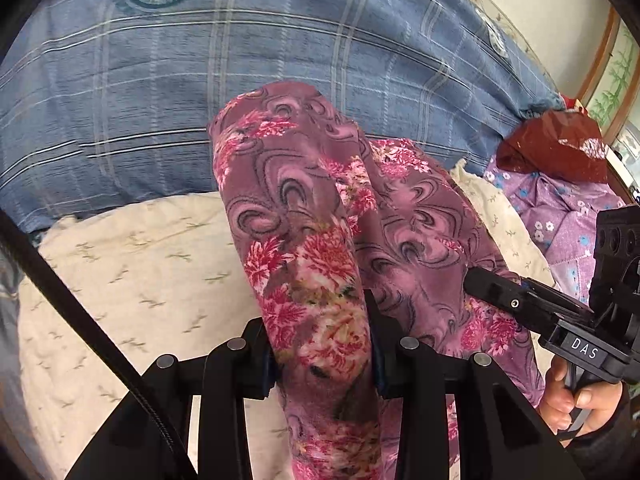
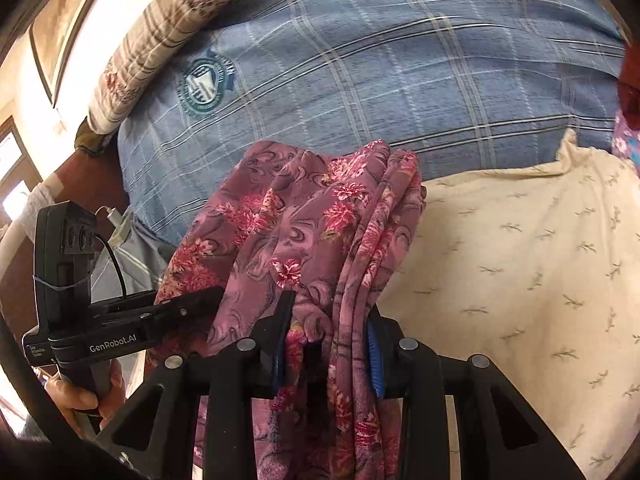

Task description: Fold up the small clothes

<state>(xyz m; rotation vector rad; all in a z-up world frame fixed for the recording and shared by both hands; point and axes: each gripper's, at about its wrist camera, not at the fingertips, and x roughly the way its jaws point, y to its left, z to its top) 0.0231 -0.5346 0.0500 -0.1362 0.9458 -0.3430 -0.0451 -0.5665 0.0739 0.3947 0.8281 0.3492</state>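
Bed scene: cream quilt w/ small sprig print under me, blue plaid bedding behind it, purple floral cloth and a dark red bag off to the far side. Landmark = cream quilt.

I've got the pink floral garment lifted above the cream quilt, bunched and hanging between both tools. My left gripper has its jaws clamped on a thick gather of the fabric; my right gripper has its jaws clamped on several stacked layers along another edge. A hand shows on the right tool's handle in the left view.

Step in hand, as I read it: pick-up/shake-out before the 1st fold, so early in the task. Next move prob. calls for spreading the two grips apart to pull the cloth taut, then laying it flat on the cream quilt w/o dropping layers. Risk: bunched layers slip unevenly.
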